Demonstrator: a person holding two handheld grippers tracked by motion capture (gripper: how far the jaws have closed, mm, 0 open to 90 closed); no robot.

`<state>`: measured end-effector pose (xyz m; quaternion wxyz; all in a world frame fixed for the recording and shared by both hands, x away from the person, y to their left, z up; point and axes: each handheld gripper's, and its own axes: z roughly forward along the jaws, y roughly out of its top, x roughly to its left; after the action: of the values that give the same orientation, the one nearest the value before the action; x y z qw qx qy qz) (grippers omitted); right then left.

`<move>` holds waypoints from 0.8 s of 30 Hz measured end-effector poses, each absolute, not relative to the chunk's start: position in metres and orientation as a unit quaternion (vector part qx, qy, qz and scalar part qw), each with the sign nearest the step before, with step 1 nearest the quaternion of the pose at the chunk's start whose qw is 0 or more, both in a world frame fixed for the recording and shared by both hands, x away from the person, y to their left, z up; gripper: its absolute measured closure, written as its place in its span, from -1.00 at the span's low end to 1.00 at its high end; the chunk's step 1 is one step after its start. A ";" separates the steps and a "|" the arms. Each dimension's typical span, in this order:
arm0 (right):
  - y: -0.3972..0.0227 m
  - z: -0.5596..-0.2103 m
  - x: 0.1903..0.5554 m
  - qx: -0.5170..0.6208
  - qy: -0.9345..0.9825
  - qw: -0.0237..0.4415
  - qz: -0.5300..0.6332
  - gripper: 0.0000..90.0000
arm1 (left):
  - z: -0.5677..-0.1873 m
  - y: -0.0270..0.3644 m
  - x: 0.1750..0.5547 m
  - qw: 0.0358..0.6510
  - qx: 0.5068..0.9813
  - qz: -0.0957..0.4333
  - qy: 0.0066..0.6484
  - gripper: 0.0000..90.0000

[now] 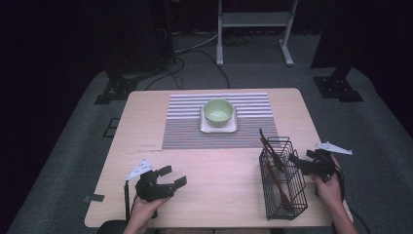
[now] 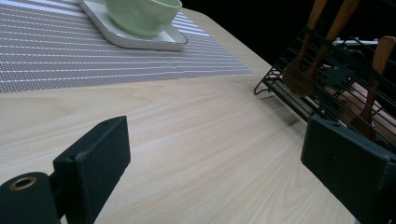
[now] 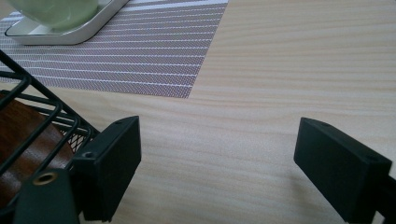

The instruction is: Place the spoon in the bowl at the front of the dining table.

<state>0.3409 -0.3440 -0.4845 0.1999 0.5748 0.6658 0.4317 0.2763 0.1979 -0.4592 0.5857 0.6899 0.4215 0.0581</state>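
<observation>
High view: right gripper (image 1: 298,162) beside wire basket (image 1: 285,195) near table edge (image 1: 214,225).

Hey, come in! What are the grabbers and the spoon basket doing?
Left gripper open, empty. Right gripper open beside wire basket. Wooden utensils inside. Nothing blocking.

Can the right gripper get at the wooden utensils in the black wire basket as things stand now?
Probably yes. The right gripper is beside the wire basket, jaws open and empty. The wooden utensils stick out of the open top, with nothing over them.
</observation>
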 end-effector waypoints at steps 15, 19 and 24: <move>-0.341 -0.485 0.342 0.573 0.669 0.204 0.426 -0.70 | -0.450 0.179 0.275 0.591 0.701 0.054 0.396 -0.84; -0.340 -0.484 0.342 0.573 0.670 0.206 0.424 -0.70 | -0.447 0.173 0.275 0.591 0.706 0.050 0.386 -0.84; -0.339 -0.484 0.342 0.575 0.671 0.208 0.420 -0.70 | -0.443 0.164 0.276 0.595 0.710 0.043 0.374 -0.84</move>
<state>0.3417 -0.3389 -0.4845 0.2075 0.5750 0.6706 0.4203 0.2759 0.1645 -0.4431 0.5954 0.7100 0.3736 0.0434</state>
